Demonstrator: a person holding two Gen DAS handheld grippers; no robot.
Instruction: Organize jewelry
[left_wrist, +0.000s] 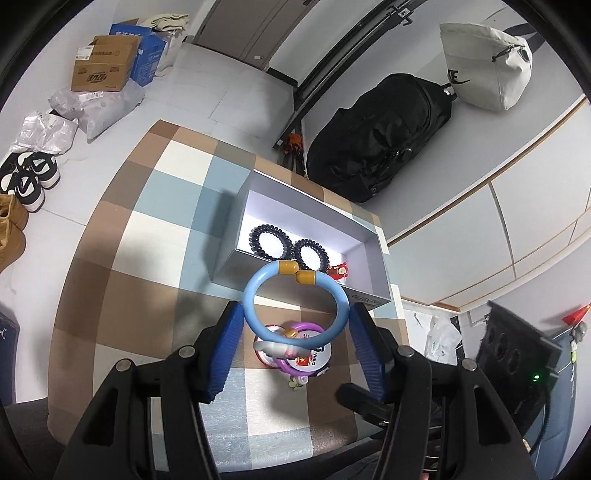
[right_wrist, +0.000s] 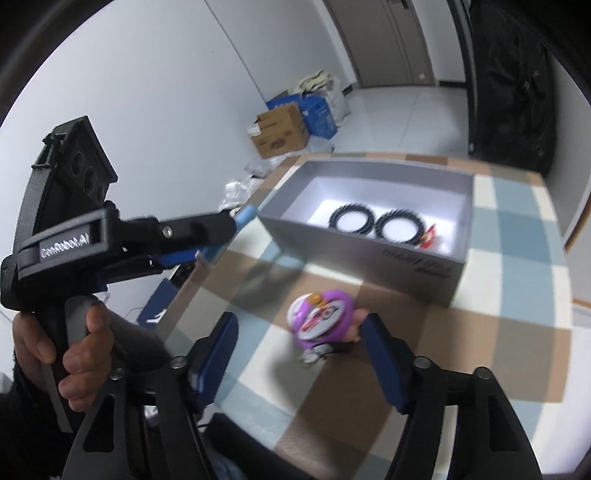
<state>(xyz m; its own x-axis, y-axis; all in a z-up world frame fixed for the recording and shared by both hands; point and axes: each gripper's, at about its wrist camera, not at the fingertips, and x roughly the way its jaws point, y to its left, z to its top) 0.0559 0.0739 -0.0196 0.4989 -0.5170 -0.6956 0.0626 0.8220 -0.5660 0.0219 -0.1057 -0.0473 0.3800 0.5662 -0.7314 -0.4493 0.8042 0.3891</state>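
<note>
The checked table (left_wrist: 122, 266) carries everything, and the grey box (left_wrist: 373, 254) standing on its far part is the landmark. Inside the box, on its white floor, lie two black coil hair ties (left_wrist: 267, 242) side by side, touching, with a small red charm (left_wrist: 338, 272) just beside them toward the box's right end.

In front of the box's near wall, on the table, sits a little heap still to be sorted: a purple bracelet (right_wrist: 341, 295) over a round printed badge (left_wrist: 314, 360), with some small pale pieces that are too small to identify.

The left gripper (left_wrist: 295, 317) hangs above that heap, just short of the box's near wall. Its blue pads (left_wrist: 227, 332) press the two sides of the light blue bangle (left_wrist: 255, 295), whose gold-coloured clasp ends point toward the box. The right gripper (right_wrist: 295, 343) hovers over the heap from the near side, its jaws spread wide with nothing between them.

The step in hand appears to be carrying the bangle into the box. To do it well, lift it clear of the near wall before moving forward, since the ring hangs low at the front. Aim for the bare floor left of the hair ties, lower until the ring nearly rests there, then release gently so it does not roll or bounce.
</note>
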